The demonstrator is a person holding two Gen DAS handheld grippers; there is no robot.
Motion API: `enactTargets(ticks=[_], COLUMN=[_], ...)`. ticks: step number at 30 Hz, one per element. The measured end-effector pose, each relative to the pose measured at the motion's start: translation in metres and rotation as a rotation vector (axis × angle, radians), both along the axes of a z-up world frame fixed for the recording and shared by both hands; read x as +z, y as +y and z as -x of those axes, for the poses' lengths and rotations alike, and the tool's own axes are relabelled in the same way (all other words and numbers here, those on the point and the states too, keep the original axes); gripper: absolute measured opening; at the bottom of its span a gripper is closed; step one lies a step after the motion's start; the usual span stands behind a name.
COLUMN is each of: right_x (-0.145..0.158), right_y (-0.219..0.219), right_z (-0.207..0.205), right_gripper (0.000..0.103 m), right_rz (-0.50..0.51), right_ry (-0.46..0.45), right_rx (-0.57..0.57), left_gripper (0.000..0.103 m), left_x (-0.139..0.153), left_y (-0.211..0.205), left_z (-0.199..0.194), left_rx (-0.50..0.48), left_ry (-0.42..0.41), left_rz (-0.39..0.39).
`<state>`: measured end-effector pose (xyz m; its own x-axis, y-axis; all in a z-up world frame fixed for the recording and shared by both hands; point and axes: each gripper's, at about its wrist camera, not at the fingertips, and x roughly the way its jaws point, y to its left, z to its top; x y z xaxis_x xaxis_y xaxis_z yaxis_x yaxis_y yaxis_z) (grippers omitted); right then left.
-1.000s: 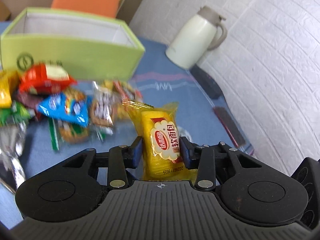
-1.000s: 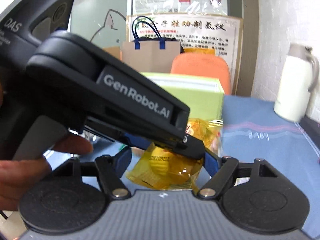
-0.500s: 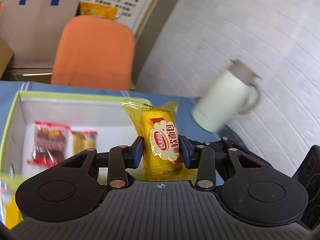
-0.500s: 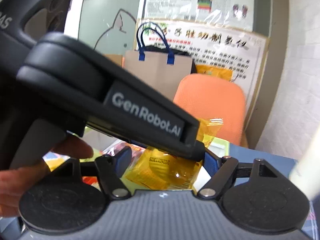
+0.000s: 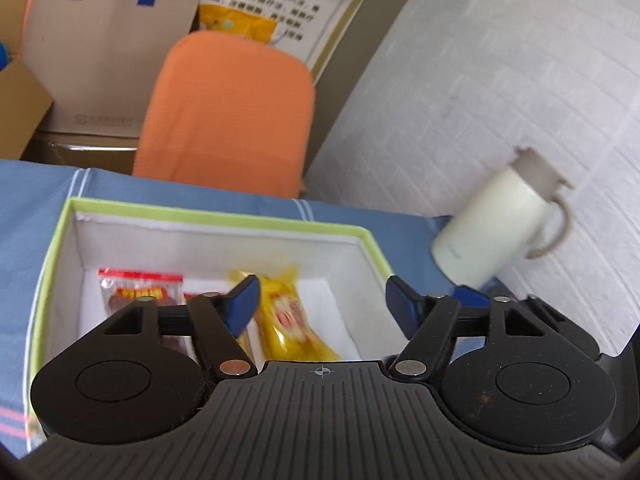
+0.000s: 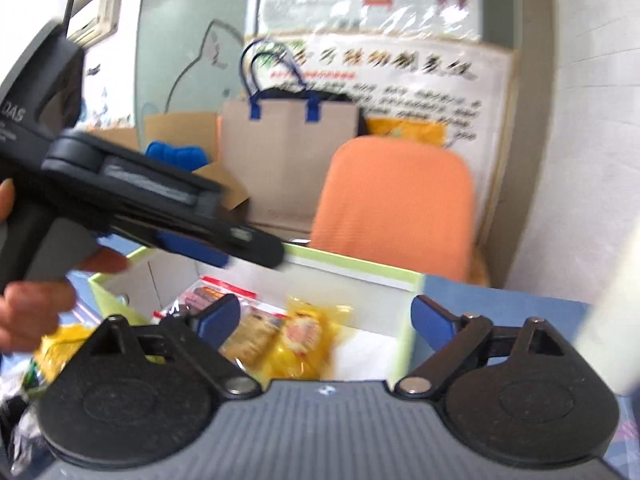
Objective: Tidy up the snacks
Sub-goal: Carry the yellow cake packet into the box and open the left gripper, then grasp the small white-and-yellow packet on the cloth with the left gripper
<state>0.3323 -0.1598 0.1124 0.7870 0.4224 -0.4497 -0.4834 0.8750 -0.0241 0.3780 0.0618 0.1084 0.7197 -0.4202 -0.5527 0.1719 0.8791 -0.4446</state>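
Both hand-held grippers opening above green box (image 5: 362, 236); yellow packet (image 5: 286, 320) inside.

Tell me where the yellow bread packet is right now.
In the left wrist view the yellow bread packet lies inside the green box, right of the red-labelled snack.

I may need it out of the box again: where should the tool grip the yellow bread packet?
Probably from above, across the narrow width of the yellow bread packet. It lies lengthwise in the green box, whose walls block side approaches, so pinch its long edges near the middle.
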Motion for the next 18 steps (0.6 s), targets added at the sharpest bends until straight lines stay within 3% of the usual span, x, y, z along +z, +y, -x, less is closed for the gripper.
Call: enactTargets(ticks=[6, 12, 14, 16, 18], right_x=[-0.034, -0.077, -0.082, -0.082, -0.082], right_y=[-0.065, -0.088, -0.089, -0.086, -0.087], right_z=[0.085, 0.143, 0.147, 0.146, 0.149], right_gripper=[0.093, 0.093, 0.093, 0.093, 0.093], right_rz=[-0.001, -0.02, -0.033, -0.022, -0.023], right_ry=[0.107, 0.196, 0.192, 0.176, 0.17], right_rx=[-0.147, -0.208, -0.212, -0.208, -0.197], left_gripper=[0.061, 0.061, 0.057, 0.043, 0.036], left_x=[-0.006, -0.045, -0.058, -0.068, -0.076], left_y=[-0.031, -0.096, -0.118, -0.134, -0.14], left_z=[0.084, 0.132, 0.133, 0.126, 0.119], left_rx=[-0.154, -0.295, -0.313, -0.32, -0.305], left_ry=[-0.01, 0.128, 0.192, 0.248, 0.29], left_rz=[0.088, 0.155, 0.15, 0.13, 0.125])
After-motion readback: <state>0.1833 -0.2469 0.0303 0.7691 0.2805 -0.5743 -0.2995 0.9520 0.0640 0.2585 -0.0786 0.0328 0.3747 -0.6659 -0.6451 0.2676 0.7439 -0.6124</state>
